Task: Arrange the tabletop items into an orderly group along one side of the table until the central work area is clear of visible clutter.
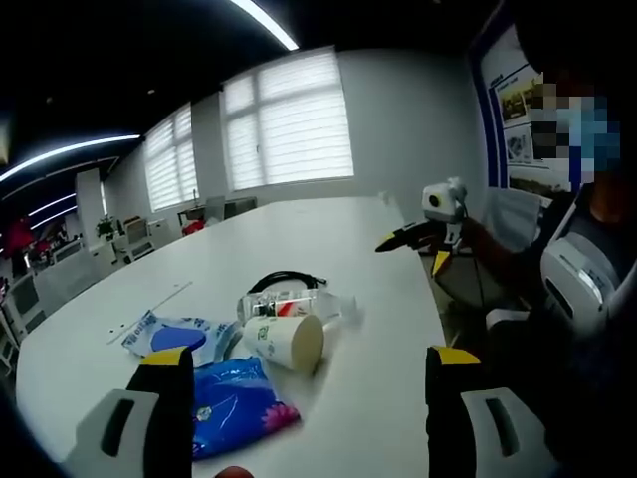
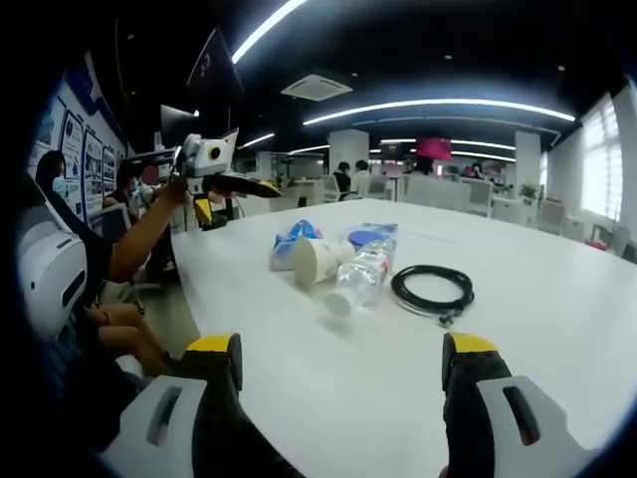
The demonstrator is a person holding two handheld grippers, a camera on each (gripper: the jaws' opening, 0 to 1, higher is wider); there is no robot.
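A small cluster lies on the white table [image 1: 328,224]: a paper cup [image 1: 286,342] on its side, a clear plastic bottle [image 1: 296,304] behind it, a coiled black cable [image 1: 286,281], a blue packet [image 1: 234,403] and a blue-and-white packet [image 1: 171,335]. My left gripper [image 1: 309,360] stands open just short of the cup and blue packet. In the right gripper view, the cup [image 2: 313,259], bottle [image 2: 359,277], cable [image 2: 433,289] and packets [image 2: 290,240] lie ahead of my open right gripper [image 2: 340,351], with bare table between. Each gripper is seen in the other's view, raised off the table: right [image 1: 410,245], left [image 2: 239,191].
A person sits at the table's edge [image 1: 438,319], holding both grippers. A thin white strip [image 1: 149,309] lies on the table left of the packets. White chairs [image 1: 60,274] stand beyond the far side, and other people and desks [image 2: 438,189] are in the background.
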